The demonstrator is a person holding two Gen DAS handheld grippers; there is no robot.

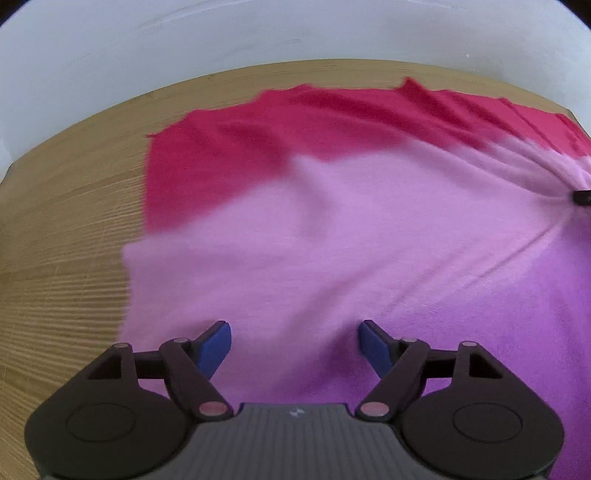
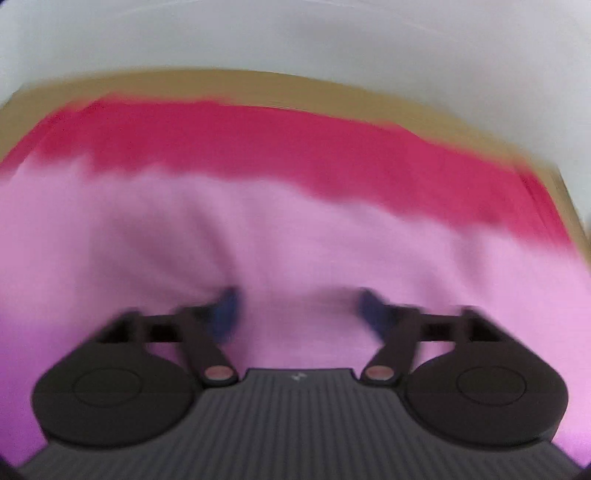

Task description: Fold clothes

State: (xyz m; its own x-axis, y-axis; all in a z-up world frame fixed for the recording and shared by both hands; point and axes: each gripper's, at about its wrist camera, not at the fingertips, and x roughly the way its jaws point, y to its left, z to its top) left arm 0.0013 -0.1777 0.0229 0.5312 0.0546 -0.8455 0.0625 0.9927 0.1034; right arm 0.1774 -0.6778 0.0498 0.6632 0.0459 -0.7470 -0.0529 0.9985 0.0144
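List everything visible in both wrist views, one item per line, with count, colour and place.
pink-and-red fabric garment: one, pale pink near the grippers, red at its far side, lying wrinkled on the table.
light wooden table: one, tan, bare to the garment's left and along its far edge.
pale wall: one, off-white, behind the table.
left gripper: one, black with blue pads, jaws open over the pink cloth, nothing between them.
right gripper: one, black with blue pads, blurred, jaws open over the pink cloth.
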